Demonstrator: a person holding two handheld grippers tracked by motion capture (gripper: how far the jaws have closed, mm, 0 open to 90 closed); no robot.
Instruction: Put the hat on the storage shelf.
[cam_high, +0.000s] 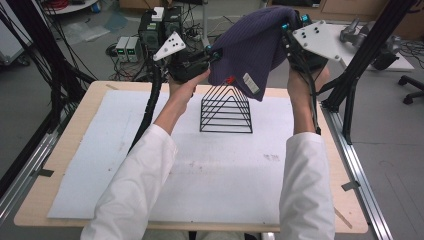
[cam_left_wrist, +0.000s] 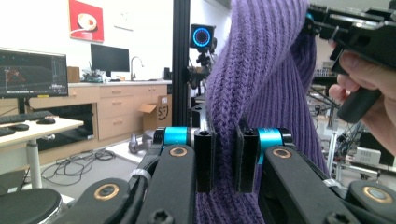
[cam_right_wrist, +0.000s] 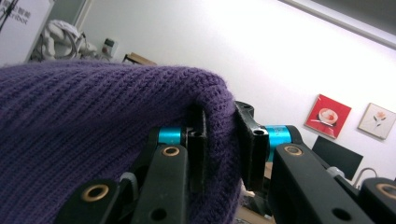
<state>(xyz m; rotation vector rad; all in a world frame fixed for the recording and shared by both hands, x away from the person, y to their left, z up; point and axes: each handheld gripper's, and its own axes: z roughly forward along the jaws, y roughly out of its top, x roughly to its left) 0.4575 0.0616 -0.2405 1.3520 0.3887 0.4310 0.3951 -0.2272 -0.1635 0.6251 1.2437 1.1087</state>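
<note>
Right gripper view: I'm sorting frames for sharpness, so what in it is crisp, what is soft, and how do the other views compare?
Right gripper view: purple knit hat ribs crisp, wall pictures soft. Left gripper view: the knit in the left hand-held gripper sharp, monitor legible but soft. High view: evenly lit, slightly soft, wire rack clear.

Light is bright and even across all three views, apparently from overhead, leaving only soft, faint shadows on the white mat (cam_high: 100, 165) covering the counter (cam_high: 45, 200). The high view is slightly soft and low in detail. In the left gripper view, the purple knit (cam_left_wrist: 261, 93) between the jaws is sharp, while the room behind looks milder. In the right gripper view, the pale wall (cam_right_wrist: 233, 46) beyond the jaws glows nearly washed out.
</note>
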